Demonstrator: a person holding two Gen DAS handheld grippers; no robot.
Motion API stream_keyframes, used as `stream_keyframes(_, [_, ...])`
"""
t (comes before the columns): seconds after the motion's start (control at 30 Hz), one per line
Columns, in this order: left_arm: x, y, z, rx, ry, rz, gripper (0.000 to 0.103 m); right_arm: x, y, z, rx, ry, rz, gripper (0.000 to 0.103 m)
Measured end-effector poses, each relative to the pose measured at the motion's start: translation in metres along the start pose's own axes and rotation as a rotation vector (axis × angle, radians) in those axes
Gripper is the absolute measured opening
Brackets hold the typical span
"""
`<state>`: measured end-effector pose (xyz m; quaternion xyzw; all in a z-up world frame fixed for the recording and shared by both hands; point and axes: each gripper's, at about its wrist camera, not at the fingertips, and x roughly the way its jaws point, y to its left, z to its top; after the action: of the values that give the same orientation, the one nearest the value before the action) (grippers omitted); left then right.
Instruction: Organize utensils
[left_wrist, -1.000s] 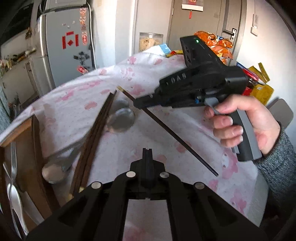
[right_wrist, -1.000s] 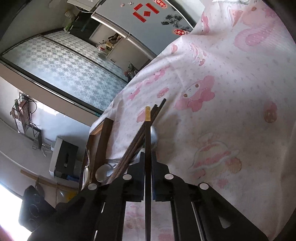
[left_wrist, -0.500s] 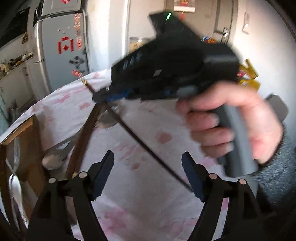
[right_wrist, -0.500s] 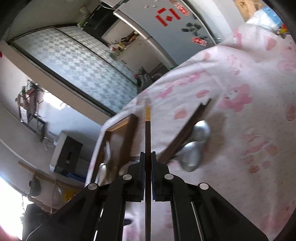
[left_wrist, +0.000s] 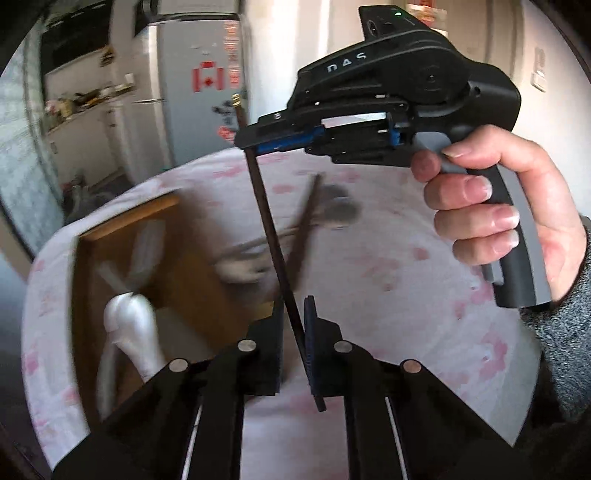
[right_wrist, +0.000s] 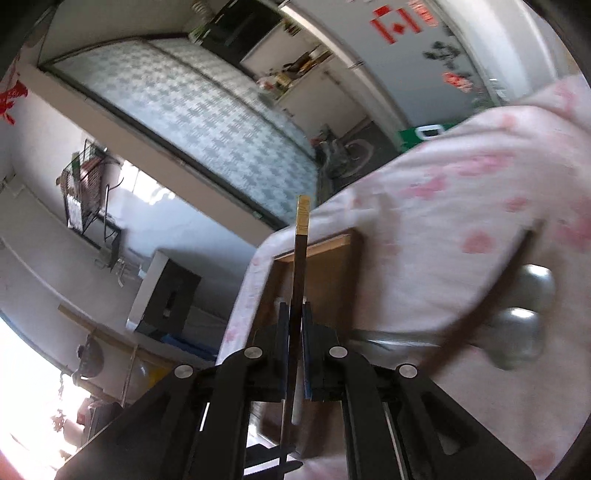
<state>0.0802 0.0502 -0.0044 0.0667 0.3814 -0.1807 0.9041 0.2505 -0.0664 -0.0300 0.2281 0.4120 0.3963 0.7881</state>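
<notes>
My right gripper (left_wrist: 251, 142) is shut on a dark chopstick (left_wrist: 271, 236) with a gold tip and holds it in the air, nearly upright. The same chopstick (right_wrist: 297, 280) runs between the right gripper's (right_wrist: 294, 314) jaws in the right wrist view. The chopstick's lower end passes between the jaws of my left gripper (left_wrist: 293, 317), which stand narrowly apart around it; whether they touch it is unclear. More dark chopsticks (left_wrist: 306, 225) and metal spoons (left_wrist: 340, 210) lie on the pink-patterned tablecloth (left_wrist: 406, 280). A wooden tray (left_wrist: 122, 229) at left holds white spoons (left_wrist: 133, 325).
The tray's wooden rim (right_wrist: 314, 247) sits near the table's edge. A grey fridge (left_wrist: 199, 92) and kitchen counter stand behind the table. The person's hand (left_wrist: 498, 214) grips the right tool's handle at right.
The right gripper lifted and swung the chopstick upright, bringing its lower end between my left jaws. The left gripper's jaws narrowed from wide open. The view swung toward the tray.
</notes>
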Motion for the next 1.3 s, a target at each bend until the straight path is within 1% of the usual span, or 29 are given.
stream_keyframes(0.17, [-0.013, 0.054, -0.010, -0.084, -0.001, 0.068, 0.008, 0.051, 0.020, 0.005, 0.000, 0.046, 0.018, 0.007])
stream_keyframes(0.23, [-0.014, 0.071, -0.016, -0.113, 0.003, 0.087, 0.007, 0.070, 0.025, 0.004, -0.006, 0.067, 0.008, 0.007])
stream_keyframes(0.3, [-0.016, 0.086, -0.023, -0.143, 0.001, 0.085, 0.007, 0.088, 0.025, 0.003, -0.009, 0.086, -0.007, 0.007])
stream_keyframes(0.4, [-0.016, 0.098, -0.027, -0.150, 0.009, 0.107, 0.007, 0.107, 0.026, 0.002, -0.011, 0.101, -0.032, 0.008])
stream_keyframes(0.5, [-0.009, 0.100, -0.030, -0.149, 0.036, 0.125, 0.008, 0.120, 0.024, -0.001, -0.020, 0.114, -0.068, 0.008])
stream_keyframes(0.57, [-0.007, 0.099, -0.031, -0.141, 0.034, 0.126, 0.021, 0.124, 0.023, -0.002, -0.033, 0.118, -0.092, 0.008])
stream_keyframes(0.6, [-0.007, 0.098, -0.031, -0.142, 0.029, 0.119, 0.037, 0.125, 0.023, -0.003, -0.039, 0.122, -0.099, 0.009])
stream_keyframes(0.63, [-0.009, 0.096, -0.032, -0.141, 0.018, 0.108, 0.050, 0.127, 0.023, -0.004, -0.040, 0.135, -0.101, 0.010])
stream_keyframes(0.67, [-0.012, 0.094, -0.032, -0.139, 0.009, 0.106, 0.055, 0.128, 0.022, -0.005, -0.037, 0.149, -0.097, 0.012])
stream_keyframes(0.7, [-0.015, 0.089, -0.031, -0.132, -0.002, 0.113, 0.064, 0.128, 0.022, -0.008, -0.035, 0.165, -0.089, 0.014])
stream_keyframes(0.73, [-0.018, 0.086, -0.031, -0.125, -0.008, 0.119, 0.074, 0.126, 0.022, -0.011, -0.037, 0.175, -0.083, 0.017])
stream_keyframes(0.77, [-0.020, 0.082, -0.030, -0.117, -0.015, 0.125, 0.077, 0.124, 0.024, -0.013, -0.042, 0.178, -0.086, 0.023])
stream_keyframes(0.8, [-0.022, 0.076, -0.028, -0.107, -0.019, 0.121, 0.079, 0.119, 0.024, -0.016, -0.045, 0.182, -0.086, 0.028])
stream_keyframes(0.83, [-0.023, 0.073, -0.027, -0.099, -0.021, 0.115, 0.080, 0.114, 0.026, -0.018, -0.046, 0.183, -0.081, 0.040])
stream_keyframes(0.87, [-0.024, 0.068, -0.025, -0.090, -0.028, 0.108, 0.081, 0.103, 0.026, -0.022, -0.058, 0.184, -0.079, 0.046])
stream_keyframes(0.93, [-0.025, 0.056, -0.023, -0.072, -0.034, 0.087, 0.082, 0.087, 0.024, -0.025, -0.073, 0.182, -0.084, 0.052])
stream_keyframes(1.03, [-0.018, 0.037, -0.019, -0.032, -0.027, 0.054, 0.083, 0.046, 0.014, -0.026, -0.113, 0.151, -0.103, 0.055])
stream_keyframes(1.13, [-0.007, 0.015, -0.015, 0.017, -0.021, 0.024, 0.083, -0.003, -0.006, -0.019, -0.142, 0.096, -0.125, 0.062])
stream_keyframes(1.23, [0.006, -0.006, -0.008, 0.052, -0.016, -0.015, 0.083, -0.033, -0.029, -0.013, -0.145, 0.051, -0.148, 0.063])
stream_keyframes(1.3, [0.018, -0.020, -0.001, 0.074, -0.001, -0.035, 0.083, -0.051, -0.050, -0.009, -0.120, 0.016, -0.143, 0.063])
